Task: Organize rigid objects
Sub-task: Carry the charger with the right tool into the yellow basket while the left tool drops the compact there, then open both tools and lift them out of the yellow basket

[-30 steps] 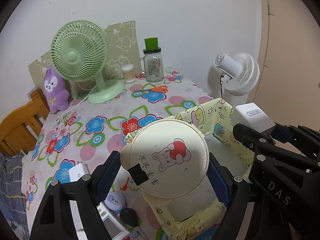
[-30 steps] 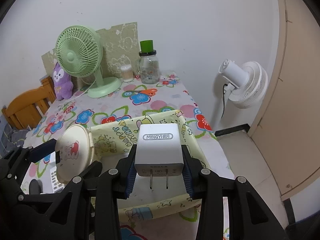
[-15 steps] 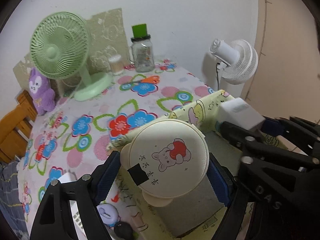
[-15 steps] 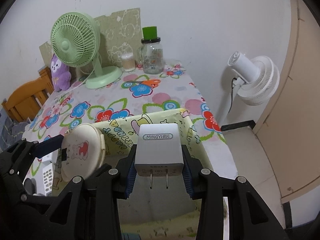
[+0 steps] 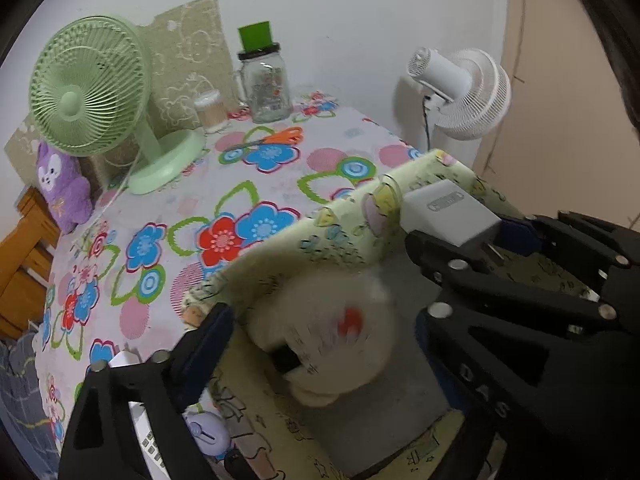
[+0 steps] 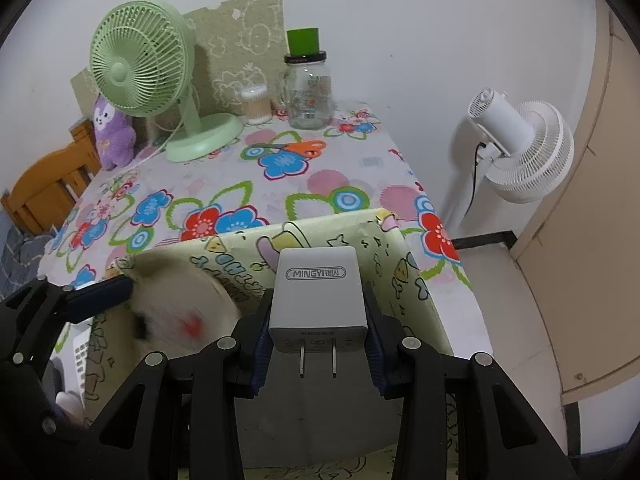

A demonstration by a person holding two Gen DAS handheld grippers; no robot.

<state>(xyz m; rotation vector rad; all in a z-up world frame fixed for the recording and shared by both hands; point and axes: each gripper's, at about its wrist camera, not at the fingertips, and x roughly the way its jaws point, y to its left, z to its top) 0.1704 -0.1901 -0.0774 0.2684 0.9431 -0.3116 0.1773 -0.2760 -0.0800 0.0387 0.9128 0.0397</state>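
Note:
A round cream compact with a rabbit picture [image 5: 324,336] is blurred, falling inside the yellow patterned fabric box [image 5: 344,232]; it also shows in the right wrist view [image 6: 180,312]. My left gripper [image 5: 320,344] is open around it, its fingers apart from it. My right gripper [image 6: 316,340] is shut on a white MINGYI charger [image 6: 318,292], held over the box [image 6: 396,280]. The charger also shows in the left wrist view [image 5: 448,212].
A floral-cloth table [image 6: 280,176] holds a green desk fan [image 6: 140,68], a glass jar with a green lid [image 6: 308,92], a cotton-swab tub [image 6: 254,104], orange scissors [image 6: 296,148] and a purple plush [image 6: 114,132]. A white floor fan [image 6: 520,148] stands right. A remote [image 5: 148,436] lies left of the box.
My left gripper has opened and let go of the compact, which drops blurred into the box. Both grippers have come lower over the box. The charger stays gripped.

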